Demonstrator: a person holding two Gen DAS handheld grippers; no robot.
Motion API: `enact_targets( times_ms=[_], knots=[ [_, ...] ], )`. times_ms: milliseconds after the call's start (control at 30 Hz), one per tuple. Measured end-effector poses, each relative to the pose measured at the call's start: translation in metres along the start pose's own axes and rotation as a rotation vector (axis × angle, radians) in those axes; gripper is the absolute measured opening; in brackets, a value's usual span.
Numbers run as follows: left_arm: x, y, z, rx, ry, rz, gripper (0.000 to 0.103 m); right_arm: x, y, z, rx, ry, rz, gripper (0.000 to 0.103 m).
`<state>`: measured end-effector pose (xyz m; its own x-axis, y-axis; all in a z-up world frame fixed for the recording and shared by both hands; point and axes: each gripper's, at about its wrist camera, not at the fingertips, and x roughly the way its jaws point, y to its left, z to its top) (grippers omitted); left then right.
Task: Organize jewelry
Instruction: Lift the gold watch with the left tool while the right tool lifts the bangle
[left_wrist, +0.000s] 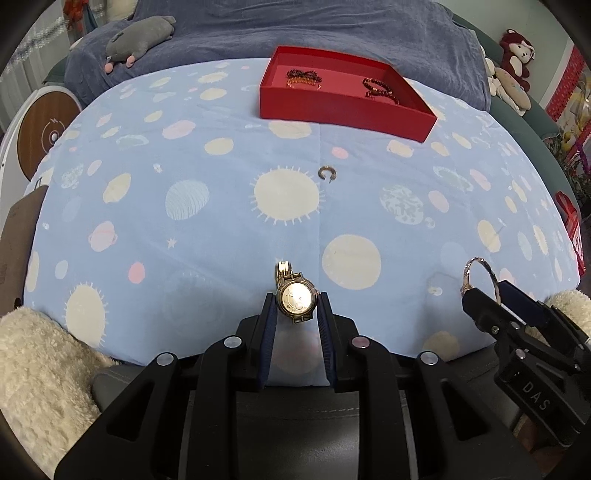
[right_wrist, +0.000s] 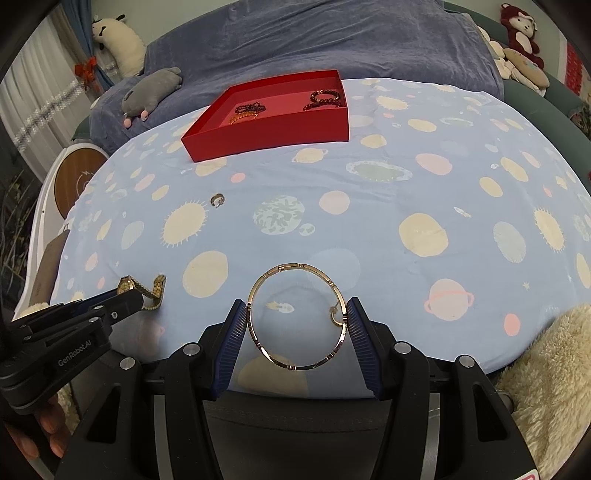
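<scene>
The left gripper (left_wrist: 296, 306) is clamped narrowly on a gold watch (left_wrist: 296, 298), held above the near edge of the planet-print sheet (left_wrist: 221, 206), while the right gripper (right_wrist: 295, 325) pinches a gold bangle (right_wrist: 296, 315) across its width. A small open ring (left_wrist: 326, 173) lies alone mid-sheet, well short of the red tray (left_wrist: 343, 109) that holds beaded bracelets (left_wrist: 303, 78)

We hold our left gripper (left_wrist: 295, 306) tilted steeply down, jaws narrowed and clamped on the watch (left_wrist: 296, 297); just right of the watch our right gripper (right_wrist: 296, 321) tilts down too, jaws half spread, pads pressing the bangle (right_wrist: 297, 315), fingertips (right_wrist: 44, 428) wrapping the left handle
</scene>
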<state>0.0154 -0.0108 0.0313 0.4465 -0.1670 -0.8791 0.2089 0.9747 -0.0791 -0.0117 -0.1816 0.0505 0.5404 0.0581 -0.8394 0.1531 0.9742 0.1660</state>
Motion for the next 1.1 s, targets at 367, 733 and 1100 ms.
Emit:
enact_targets(
  times_ms=[367, 733, 1100],
  knots=[
    [-0.014, -0.006, 0.066, -0.013, -0.095, -0.038, 0.022, -0.005, 0.003, 0.052, 0.009, -0.060, 0.023, 0.054],
    [-0.007, 0.045, 0.079, -0.117, -0.084, 0.003, 0.016, 0.004, -0.011, 0.057, 0.018, -0.052, -0.010, 0.053],
    [0.029, 0.017, 0.035, -0.072, 0.065, -0.047, 0.042, 0.021, -0.016, 0.034, 0.050, 0.024, -0.011, 0.054]
  ],
)
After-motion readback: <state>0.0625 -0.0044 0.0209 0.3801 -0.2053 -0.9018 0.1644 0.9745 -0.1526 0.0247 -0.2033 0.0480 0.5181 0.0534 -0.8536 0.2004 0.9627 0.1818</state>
